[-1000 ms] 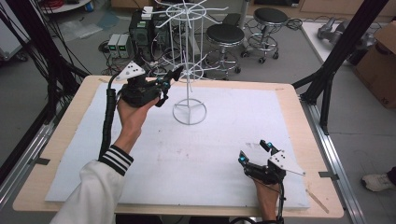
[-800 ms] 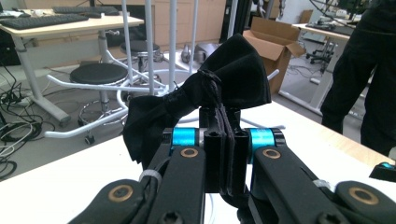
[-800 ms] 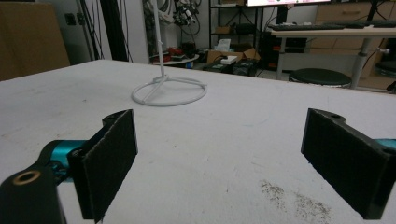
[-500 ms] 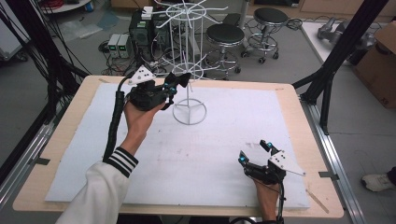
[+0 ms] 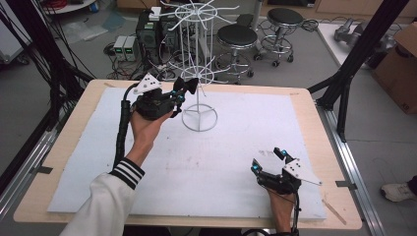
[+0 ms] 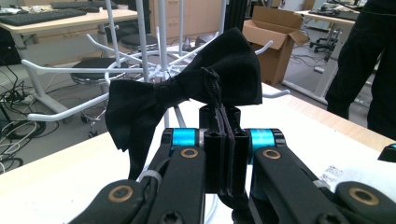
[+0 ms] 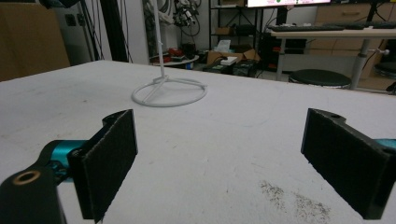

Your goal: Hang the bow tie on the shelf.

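Observation:
A black bow tie (image 6: 187, 88) hangs from my left gripper (image 6: 219, 116), whose jaws are shut on its thin strap. In the high view the left gripper (image 5: 179, 93) is raised above the table's far left, with the bow tie (image 5: 187, 84) right beside the pole of the white wire rack (image 5: 199, 119). The rack's white arms (image 6: 70, 70) spread out just behind the tie. My right gripper (image 5: 267, 159) rests near the table's front right, far from the rack. Its jaws (image 7: 219, 149) stand wide open with nothing between them, and the rack's ring base (image 7: 169, 93) lies ahead.
A white mat (image 5: 236, 147) covers the wooden table (image 5: 314, 128). Black frame posts (image 5: 354, 64) stand at the right and left corners. Stools (image 5: 237, 37), electronics and a cardboard box (image 5: 398, 73) sit on the floor beyond. A person in dark clothes (image 6: 369, 60) stands nearby.
My left gripper has shifted a little to the right with the bow tie, closer to the rack's pole. The right gripper has stayed put.

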Available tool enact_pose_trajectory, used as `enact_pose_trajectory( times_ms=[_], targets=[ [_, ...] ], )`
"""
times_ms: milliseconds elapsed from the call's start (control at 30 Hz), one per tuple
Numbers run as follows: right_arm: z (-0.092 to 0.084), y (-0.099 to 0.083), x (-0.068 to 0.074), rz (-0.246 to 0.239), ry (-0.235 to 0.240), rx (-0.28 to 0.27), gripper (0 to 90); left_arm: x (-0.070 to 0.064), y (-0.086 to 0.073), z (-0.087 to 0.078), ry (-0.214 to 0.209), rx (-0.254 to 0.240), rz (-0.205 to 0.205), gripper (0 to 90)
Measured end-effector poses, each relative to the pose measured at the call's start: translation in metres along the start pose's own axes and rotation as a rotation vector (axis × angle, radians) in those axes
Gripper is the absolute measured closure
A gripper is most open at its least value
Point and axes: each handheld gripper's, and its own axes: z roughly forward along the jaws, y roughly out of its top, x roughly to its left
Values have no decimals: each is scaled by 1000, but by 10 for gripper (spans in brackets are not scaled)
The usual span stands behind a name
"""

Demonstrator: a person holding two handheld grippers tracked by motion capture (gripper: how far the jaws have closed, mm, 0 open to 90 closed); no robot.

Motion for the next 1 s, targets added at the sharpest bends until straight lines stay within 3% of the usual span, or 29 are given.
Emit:
enact_pose_trajectory(
  times_ms=[433, 567, 1000],
  targets=[
    [0, 0, 0, 7, 0, 0, 97, -5, 1, 0, 9, 7, 10, 881],
    [0, 0, 0, 8, 0, 0, 97, -11, -2, 2, 11, 28, 43, 880],
    [0, 0, 0, 8, 0, 0, 97, -13, -10, 6, 6, 66, 48, 853]
  ],
)
